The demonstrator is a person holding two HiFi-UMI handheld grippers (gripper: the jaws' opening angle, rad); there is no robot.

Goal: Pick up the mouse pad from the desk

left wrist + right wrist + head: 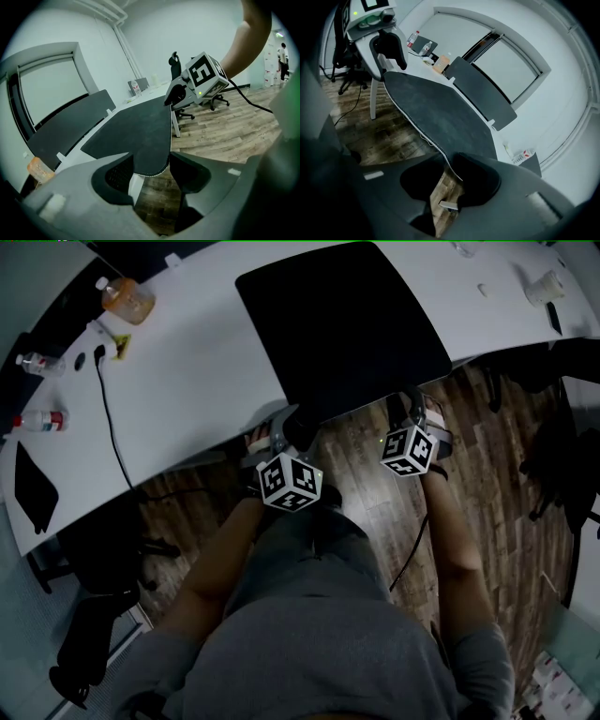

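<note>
Pad (342, 329) overhang past the table (206, 371) edge was noted: its near edge was pinched by right fingers (480, 180), its near-left corner straddled by spread left fingers (192, 173).

Office. Long curved white desk (206, 381) with flat dark grey divider panels (480, 91) standing along its far side, and a large grey-framed window (511, 61) behind those. Black swivel chairs (175, 68) stand on the brown wood-plank floor (487, 427) off the desk's end. On the desk: a big black rectangular mouse pad (342, 329) overhanging its near edge, a thin black cable (111, 427), and clear plastic bottles (42, 420) towards its left end.
</note>
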